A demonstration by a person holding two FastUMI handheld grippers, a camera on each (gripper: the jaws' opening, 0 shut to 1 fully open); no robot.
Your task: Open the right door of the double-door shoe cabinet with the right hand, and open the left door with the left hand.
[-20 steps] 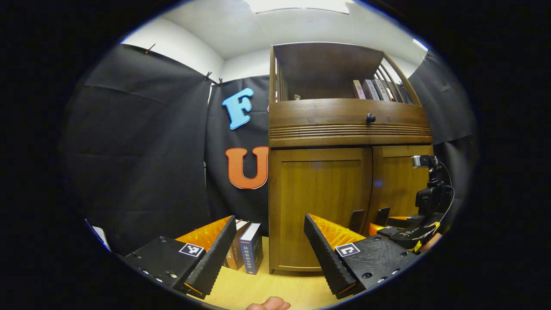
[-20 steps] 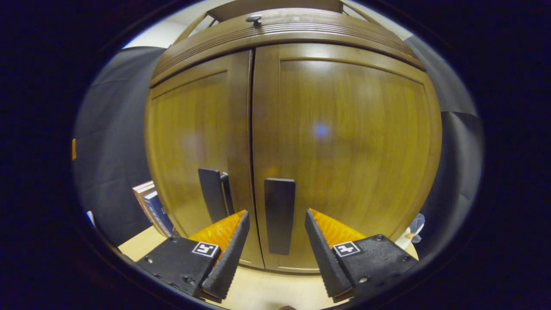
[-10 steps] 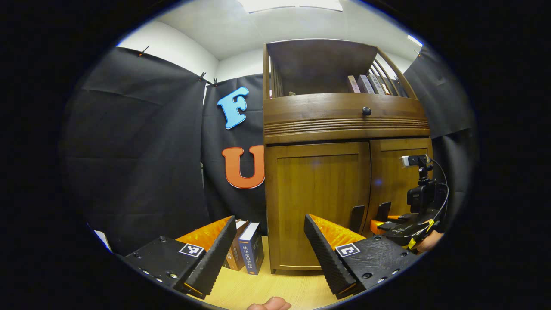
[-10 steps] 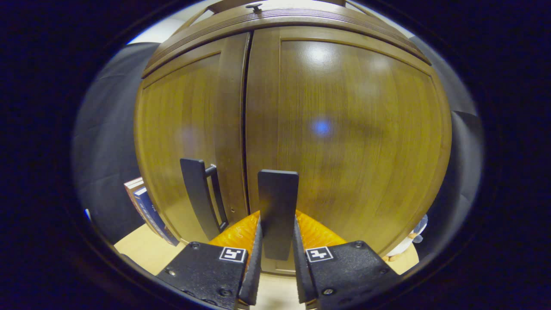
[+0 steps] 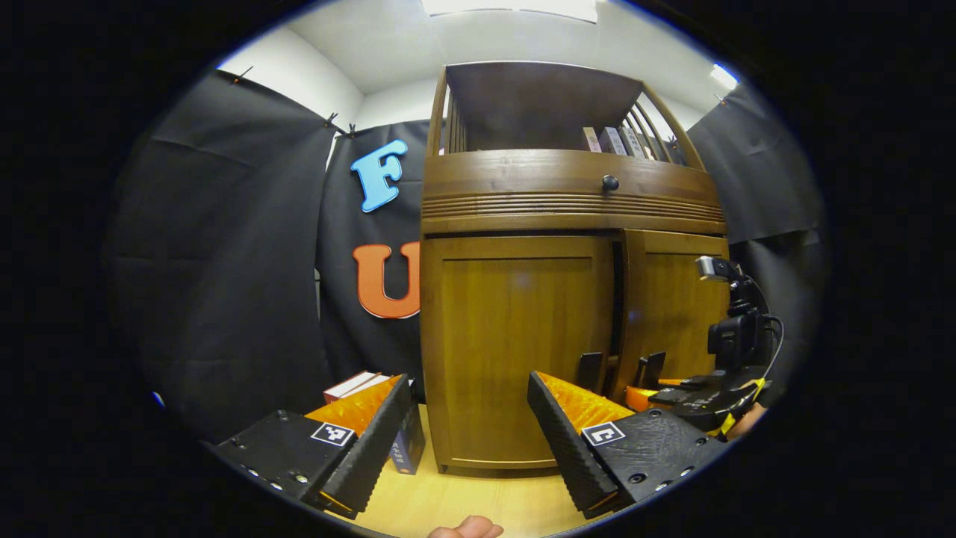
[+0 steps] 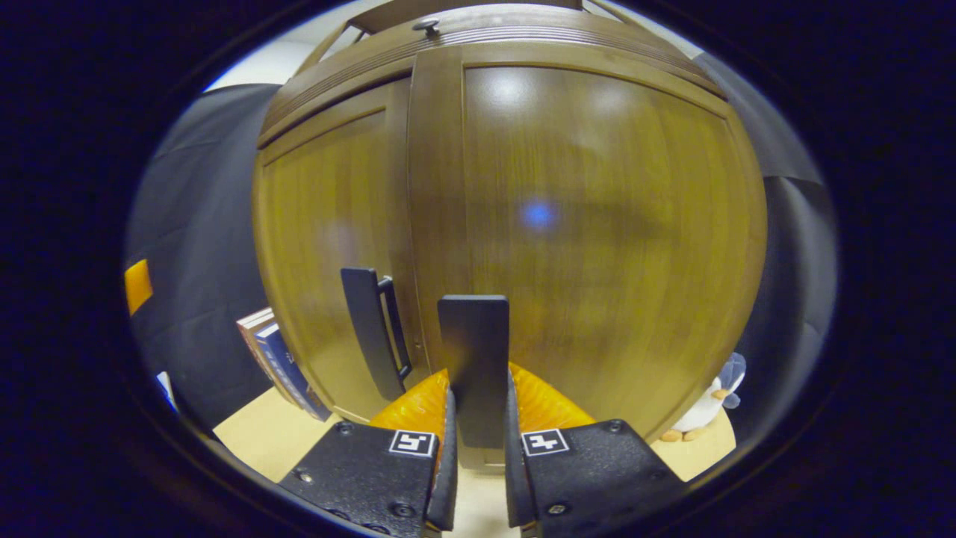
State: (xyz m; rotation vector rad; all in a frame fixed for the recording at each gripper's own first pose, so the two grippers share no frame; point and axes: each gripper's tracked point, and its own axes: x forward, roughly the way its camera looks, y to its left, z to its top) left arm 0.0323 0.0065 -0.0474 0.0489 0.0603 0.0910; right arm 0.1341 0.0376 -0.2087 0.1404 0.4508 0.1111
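A brown wooden shoe cabinet (image 5: 523, 209) stands on a pale wooden floor. Its right door (image 6: 597, 224) is swung a little way out, with a dark gap beside the left door (image 5: 515, 336). My right gripper (image 6: 478, 426) is shut on the right door's flat dark handle (image 6: 473, 351). That gripper (image 5: 698, 396) also appears at the right of the left gripper view, at the right door. The left door's dark handle (image 6: 370, 329) (image 5: 590, 370) is free. My left gripper (image 5: 469, 433) is open, short of the left door, with nothing between its fingers.
Books (image 5: 355, 385) stand on the floor left of the cabinet, against the black cloth wall. A drawer with a round knob (image 5: 610, 182) and a shelf of books top the cabinet. A small plush toy (image 6: 706, 411) sits at the cabinet's right foot. A fingertip (image 5: 467, 527) shows at the bottom.
My right gripper closed on the right door's handle and has pulled the door slightly out, so a gap opened between the doors. My left gripper's view has shifted, with the cabinet now more central.
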